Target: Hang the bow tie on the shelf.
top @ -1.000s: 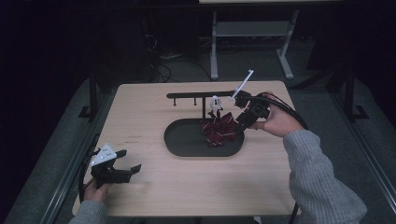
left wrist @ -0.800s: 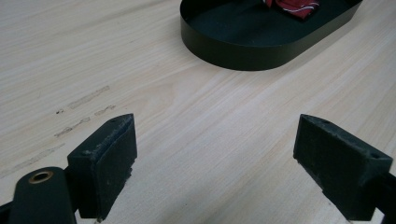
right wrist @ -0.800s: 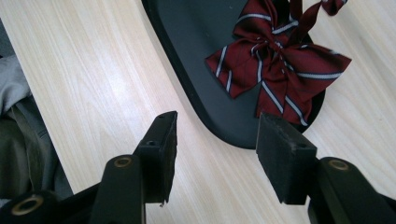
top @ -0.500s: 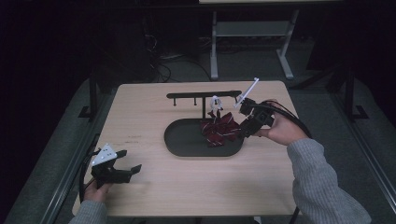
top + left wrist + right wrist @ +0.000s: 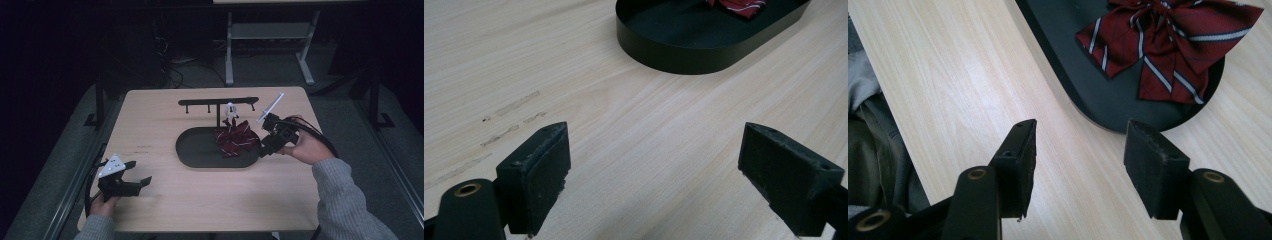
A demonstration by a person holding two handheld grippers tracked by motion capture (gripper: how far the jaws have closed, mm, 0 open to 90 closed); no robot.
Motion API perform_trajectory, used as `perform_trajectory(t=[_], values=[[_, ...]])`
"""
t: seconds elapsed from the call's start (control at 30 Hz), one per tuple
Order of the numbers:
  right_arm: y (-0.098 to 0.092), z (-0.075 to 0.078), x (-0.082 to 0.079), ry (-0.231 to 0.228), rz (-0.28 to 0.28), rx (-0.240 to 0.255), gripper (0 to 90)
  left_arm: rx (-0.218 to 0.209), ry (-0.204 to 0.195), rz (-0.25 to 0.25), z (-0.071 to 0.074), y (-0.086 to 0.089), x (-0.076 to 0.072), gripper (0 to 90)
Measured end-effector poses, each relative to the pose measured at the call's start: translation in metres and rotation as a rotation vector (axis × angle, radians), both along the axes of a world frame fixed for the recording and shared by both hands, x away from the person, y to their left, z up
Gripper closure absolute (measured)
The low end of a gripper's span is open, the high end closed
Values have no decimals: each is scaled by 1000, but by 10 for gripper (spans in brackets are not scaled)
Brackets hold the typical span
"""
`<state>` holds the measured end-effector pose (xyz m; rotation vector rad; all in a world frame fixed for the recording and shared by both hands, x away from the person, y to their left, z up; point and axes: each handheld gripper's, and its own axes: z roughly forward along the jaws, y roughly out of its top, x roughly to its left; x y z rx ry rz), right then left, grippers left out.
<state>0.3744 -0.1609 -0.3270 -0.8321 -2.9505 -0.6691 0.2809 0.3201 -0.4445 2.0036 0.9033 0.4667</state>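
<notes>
A bow (image 5: 236,138) in dark red w/ pale stripes is seen lying in the right end of a black oval tray (image 5: 200,155), mid-table (image 5: 150,115). No brand, label or writing can be read on it or elsewhere. The right gripper (image 5: 261,149) is held just beside the tray's right end, jaws apart, nothing betw. them; bow not touched. The left gripper (image 5: 137,175) is held at the near-left corner, well apart from the tray, jaws wide, empty. A black rack (image 5: 219,102) stands behind the tray.

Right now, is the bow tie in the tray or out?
In: the bow tie lies on the tray floor at its right end.
</notes>
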Motion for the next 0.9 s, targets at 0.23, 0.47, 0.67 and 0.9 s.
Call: perform_trajectory(t=[0.23, 0.47, 0.67, 0.9], values=[[-6, -5, -7, -2, -6, 11, 459, -1, 8, 3, 0, -1, -1, 129], [-13, -14, -13, 4, -18, 21, 458, 3, 8, 0, 0, -1, -1, 129], [-20, -24, -17, 15, -31, 24, 456, 1, 9, 2, -1, -1, -1, 129], [-27, -32, -25, 23, -48, 27, 455, 1, 8, 0, -1, -2, -1, 129]])
